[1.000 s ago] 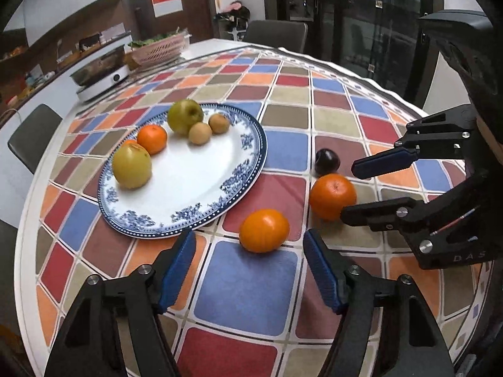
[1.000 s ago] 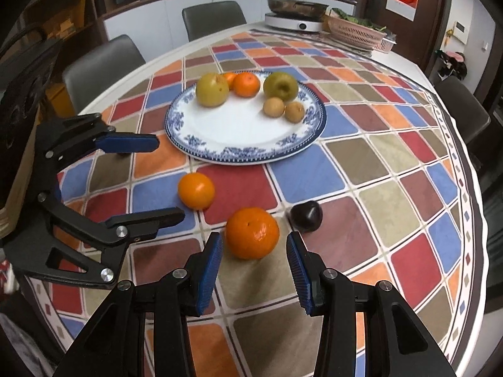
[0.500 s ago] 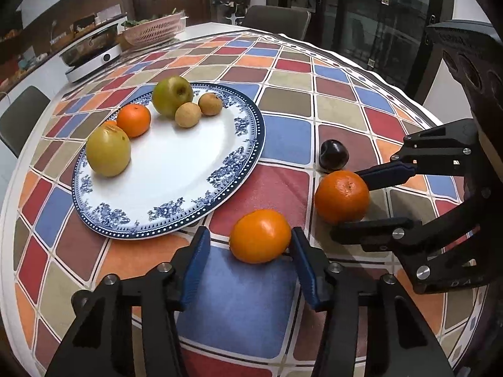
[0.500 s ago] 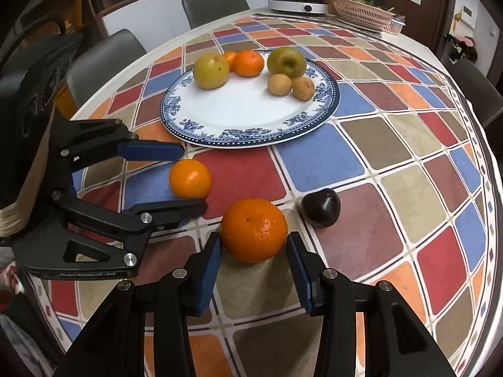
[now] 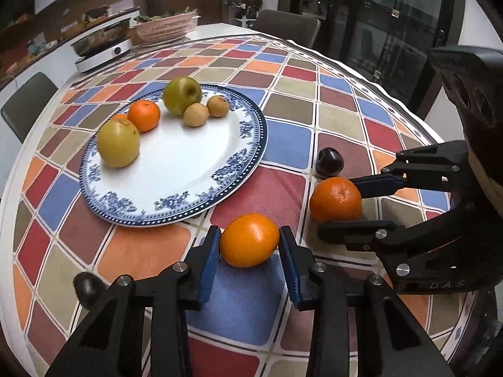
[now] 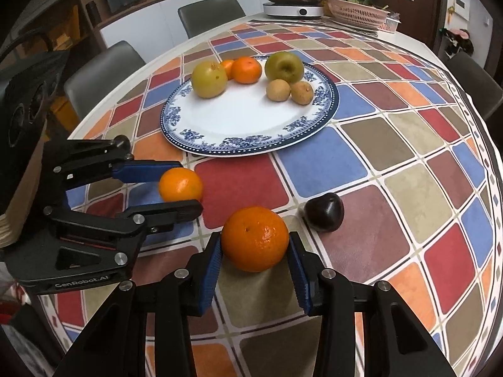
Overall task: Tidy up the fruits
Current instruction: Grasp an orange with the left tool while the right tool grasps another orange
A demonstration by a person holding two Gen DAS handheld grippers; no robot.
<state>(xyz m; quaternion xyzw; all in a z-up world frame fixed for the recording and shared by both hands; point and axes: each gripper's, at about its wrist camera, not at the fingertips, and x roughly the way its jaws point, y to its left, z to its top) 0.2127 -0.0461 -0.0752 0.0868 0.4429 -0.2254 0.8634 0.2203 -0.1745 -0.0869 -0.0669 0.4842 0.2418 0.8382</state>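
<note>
A smooth orange [image 5: 250, 240] lies on the checkered tablecloth just in front of the blue-and-white plate [image 5: 141, 213]. My left gripper [image 5: 250, 231] is closing on it, and both blue pads touch its sides. To its right a dimpled tangerine [image 6: 254, 238] sits between the pads of my right gripper [image 6: 255, 235], which is shut on it. A dark plum [image 6: 325, 212] rests beside the tangerine. The plate holds a green apple [image 5: 182, 95], a yellow pear [image 5: 118, 143], a tangerine [image 5: 144, 115] and two small brown fruits [image 5: 196, 114].
At the table's far end stand an induction cooker with a pan [image 5: 103, 47] and a pink basket [image 5: 166, 28]. Grey chairs [image 6: 103, 72] ring the round table. The table edge runs close behind both grippers.
My left gripper's jaws have narrowed from wide apart until they meet the orange. My right gripper has slid forward so the tangerine sits between its pads.
</note>
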